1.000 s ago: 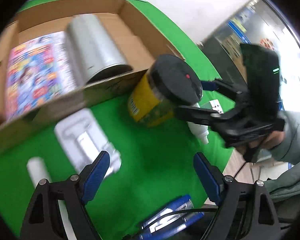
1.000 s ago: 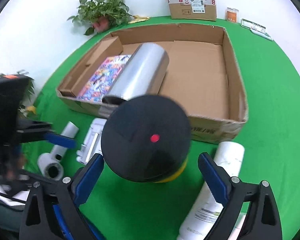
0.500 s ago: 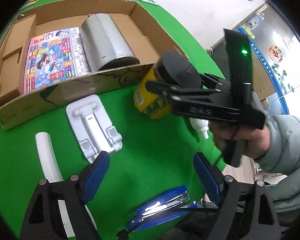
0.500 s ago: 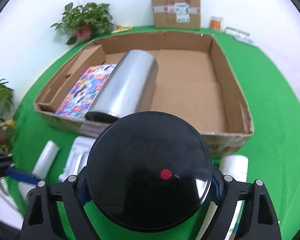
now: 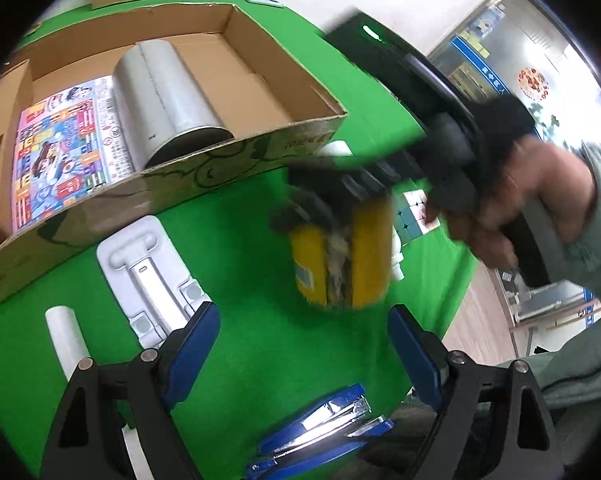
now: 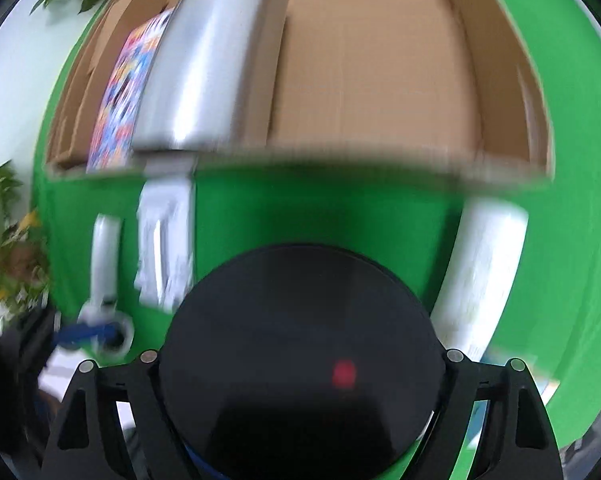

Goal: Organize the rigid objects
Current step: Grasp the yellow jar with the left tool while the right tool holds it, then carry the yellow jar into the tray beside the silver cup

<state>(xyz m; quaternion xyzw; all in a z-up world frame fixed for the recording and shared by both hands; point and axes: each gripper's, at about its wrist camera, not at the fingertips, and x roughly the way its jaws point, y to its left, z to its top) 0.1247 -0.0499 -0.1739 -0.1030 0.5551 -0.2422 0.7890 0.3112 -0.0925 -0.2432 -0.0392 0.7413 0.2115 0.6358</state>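
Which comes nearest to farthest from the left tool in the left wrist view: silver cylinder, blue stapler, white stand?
1. Blue stapler: on the green cloth right below the left tool, between its fingers.
2. White stand: flat on the cloth ahead, reaching the left finger.
3. Silver cylinder: farthest, lying inside the cardboard box beside the colourful booklet.

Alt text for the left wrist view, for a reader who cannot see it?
The right gripper clamps a yellow jar from above on the green table. Behind, a cardboard box holds a silver cylinder; the left gripper hangs open.
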